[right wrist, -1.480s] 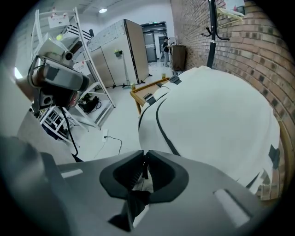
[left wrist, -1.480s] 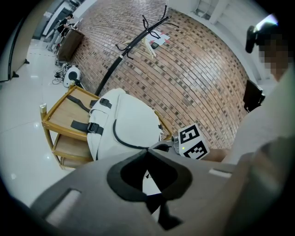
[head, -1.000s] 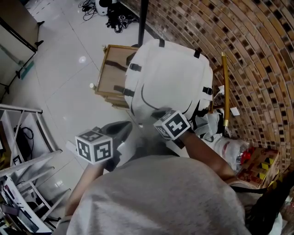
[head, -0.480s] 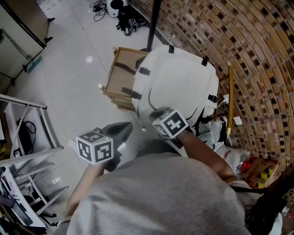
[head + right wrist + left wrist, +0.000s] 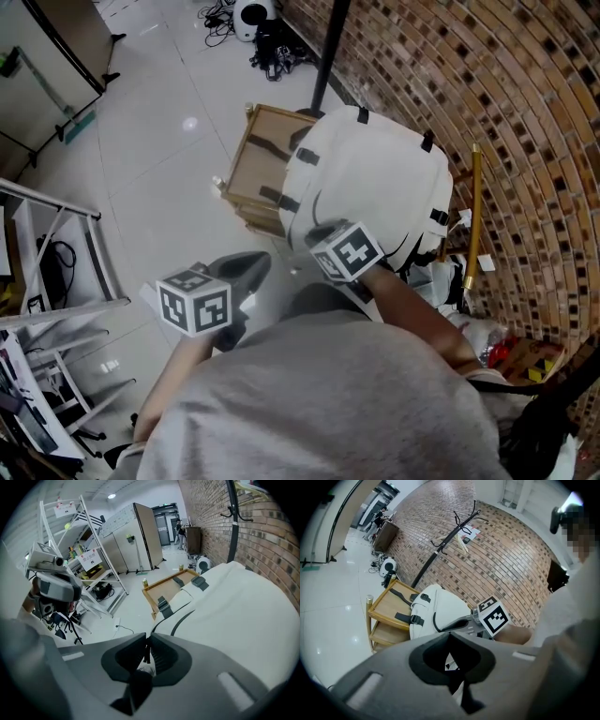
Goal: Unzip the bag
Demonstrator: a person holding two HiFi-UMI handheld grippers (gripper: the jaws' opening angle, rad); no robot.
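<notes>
A white backpack [image 5: 375, 183] with black buckles and straps rests on a low wooden stand [image 5: 255, 167] against the brick wall. Its front fills the right gripper view as the backpack [image 5: 234, 616], with a dark curved zipper line [image 5: 180, 620]. My right gripper [image 5: 317, 234] is at the bag's near lower edge. Its jaws [image 5: 147, 637] are shut on a thin dark zipper pull [image 5: 147, 652]. My left gripper [image 5: 246, 270] hangs left of the bag, apart from it. Seen from its own camera, the left gripper [image 5: 449, 633] is shut with nothing held.
A black coat-stand pole [image 5: 328, 42] rises behind the bag. A yellow stick [image 5: 472, 216] leans on the brick wall at right, above plastic bags and boxes [image 5: 478, 333] on the floor. Metal shelving [image 5: 56, 272] stands at left, and cables [image 5: 267, 33] lie at the far end.
The head view has shifted, so the bag and stand sit a little further right and up. Both grippers keep their places relative to the bag.
</notes>
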